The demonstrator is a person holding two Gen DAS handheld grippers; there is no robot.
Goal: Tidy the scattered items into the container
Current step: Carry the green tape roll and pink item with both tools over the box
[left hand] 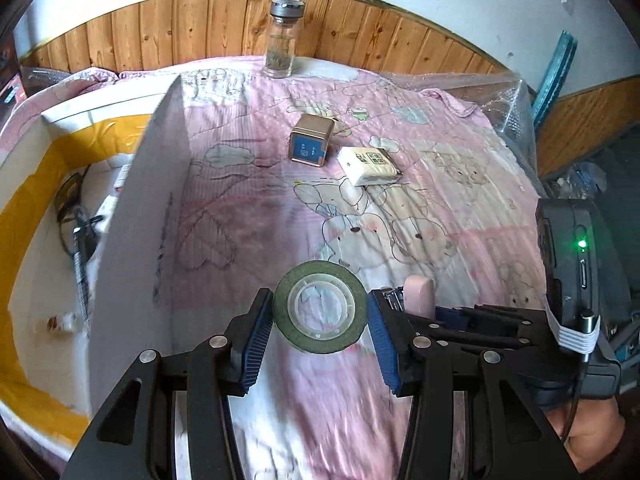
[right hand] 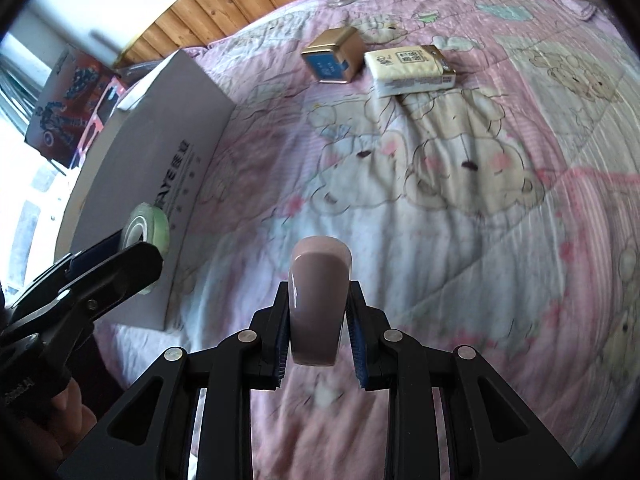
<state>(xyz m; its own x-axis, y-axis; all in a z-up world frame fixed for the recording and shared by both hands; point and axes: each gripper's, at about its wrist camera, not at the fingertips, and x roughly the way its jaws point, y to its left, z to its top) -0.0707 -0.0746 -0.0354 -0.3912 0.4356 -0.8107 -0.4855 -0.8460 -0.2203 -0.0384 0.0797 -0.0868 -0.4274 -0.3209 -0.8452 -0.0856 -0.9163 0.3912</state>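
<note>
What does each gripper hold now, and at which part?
The left gripper holds the green tape roll by its outer rim, pads on opposite sides. The right gripper holds the pink stapler by its two flat sides.

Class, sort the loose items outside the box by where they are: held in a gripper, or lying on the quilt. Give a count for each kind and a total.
Held in a gripper: 2 (tape roll, pink stapler)
On the quilt: 3 (tin, tissue pack, glass jar)
Total: 5
</note>
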